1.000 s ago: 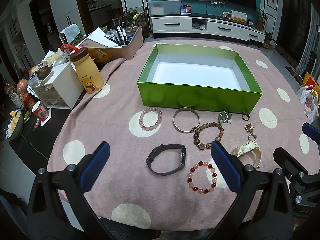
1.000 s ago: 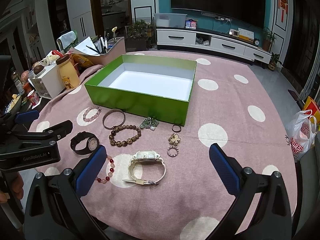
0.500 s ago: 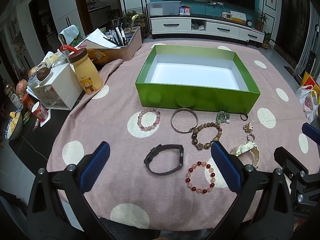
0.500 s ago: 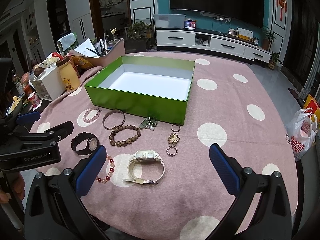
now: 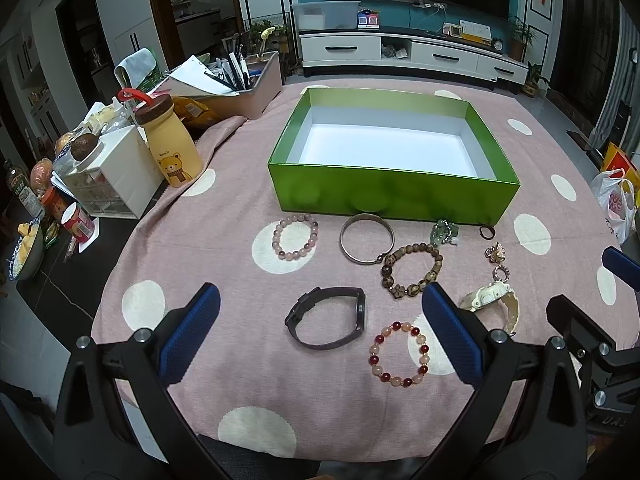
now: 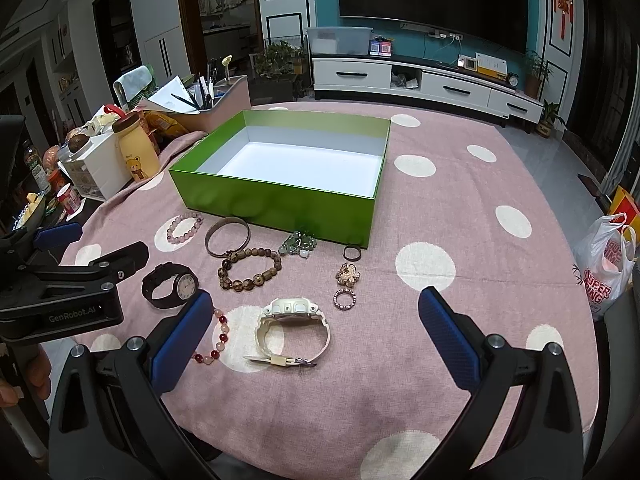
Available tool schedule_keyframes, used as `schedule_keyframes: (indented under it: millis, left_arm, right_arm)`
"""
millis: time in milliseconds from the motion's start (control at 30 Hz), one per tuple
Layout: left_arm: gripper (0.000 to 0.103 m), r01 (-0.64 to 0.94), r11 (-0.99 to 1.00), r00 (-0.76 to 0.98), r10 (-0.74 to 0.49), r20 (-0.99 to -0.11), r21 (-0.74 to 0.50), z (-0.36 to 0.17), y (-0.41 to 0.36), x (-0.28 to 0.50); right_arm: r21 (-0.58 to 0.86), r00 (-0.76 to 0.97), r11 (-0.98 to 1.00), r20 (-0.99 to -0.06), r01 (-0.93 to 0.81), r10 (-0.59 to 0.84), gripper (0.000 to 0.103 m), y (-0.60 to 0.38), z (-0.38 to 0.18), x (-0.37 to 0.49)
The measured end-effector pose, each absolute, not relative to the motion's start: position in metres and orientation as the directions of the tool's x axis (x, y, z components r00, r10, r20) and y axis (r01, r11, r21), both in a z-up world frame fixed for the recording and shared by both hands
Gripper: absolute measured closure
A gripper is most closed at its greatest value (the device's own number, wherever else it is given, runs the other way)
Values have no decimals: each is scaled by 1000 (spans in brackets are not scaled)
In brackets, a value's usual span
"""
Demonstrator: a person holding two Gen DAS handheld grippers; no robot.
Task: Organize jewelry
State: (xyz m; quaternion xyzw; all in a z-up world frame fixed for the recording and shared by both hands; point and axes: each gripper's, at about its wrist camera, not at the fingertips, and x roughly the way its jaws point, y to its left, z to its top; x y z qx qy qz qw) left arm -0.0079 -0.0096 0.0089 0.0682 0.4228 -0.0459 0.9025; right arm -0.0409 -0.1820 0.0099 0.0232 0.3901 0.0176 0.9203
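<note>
Both hovering low over the near edge of the worktop [image 5: 240, 364], jaws spread wide and carrying nothing: left hand-held gripper [image 5: 320, 336] framing the black watch [image 5: 329, 322], right hand-held gripper [image 6: 316, 336] framing the white watch [image 6: 294, 326], presumably lined up for first picks. Green box [image 5: 384, 200] at 12 o'clock, glossy card walls, white floor bare (nothing stowed yet), open top turned up for easy dropping. Jewelry laid out flat and apart just in front of it, likely so each piece can be pinched singly: pink bead bracelet [image 5: 295, 237] at 11 o'clock of the black watch, smooth metal bangle [image 5: 366, 239] just beside, knobbly wooden bead bracelet [image 5: 412, 270] touching the bangle, red-and-peach bead bracelet [image 5: 398, 354] nearest. Small stuff at 1 o'clock: jade cluster [image 6: 298, 243], dark ring [image 6: 352, 253], gold flower charm [image 6: 347, 274], studded ring [image 6: 345, 299]. Soft pink dotted cloth underneath, good against rolling.
</note>
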Motion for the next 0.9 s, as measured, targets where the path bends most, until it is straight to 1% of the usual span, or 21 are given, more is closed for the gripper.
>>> schedule_keyframes:
  millis: [900]
  left_arm:
    - [2, 138, 987, 628, -22, -778, 83, -3, -10, -4]
  right_arm:
    - [65, 687, 998, -725, -12, 55, 1, -182, 0, -38]
